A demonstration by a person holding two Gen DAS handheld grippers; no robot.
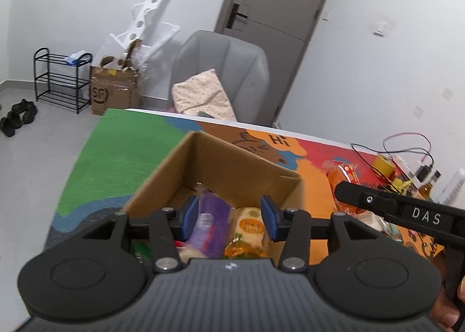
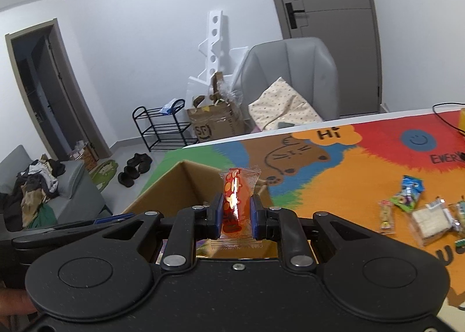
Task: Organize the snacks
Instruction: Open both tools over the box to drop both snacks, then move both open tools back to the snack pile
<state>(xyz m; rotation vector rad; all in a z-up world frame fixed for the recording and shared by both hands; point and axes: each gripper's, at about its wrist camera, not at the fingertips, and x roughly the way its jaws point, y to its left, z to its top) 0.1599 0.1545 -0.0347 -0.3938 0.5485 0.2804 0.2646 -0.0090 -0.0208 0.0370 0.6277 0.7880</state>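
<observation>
Now our right gripper (image 2: 236,213) pinches an orange snack packet (image 2: 234,201), long axis upright, w/ the cardboard box (image 2: 174,186) just ahead and below. Our left gripper (image 1: 229,215) hangs partly open, empty, over the box's purple and yellow packets.

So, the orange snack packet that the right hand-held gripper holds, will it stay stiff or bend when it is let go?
The orange snack packet probably bends little: it stands upright above the right hand-held gripper. Its thin clear wrapper looks glossy, so perhaps slippery. It seems light and should drop softly into the cardboard box.
</observation>
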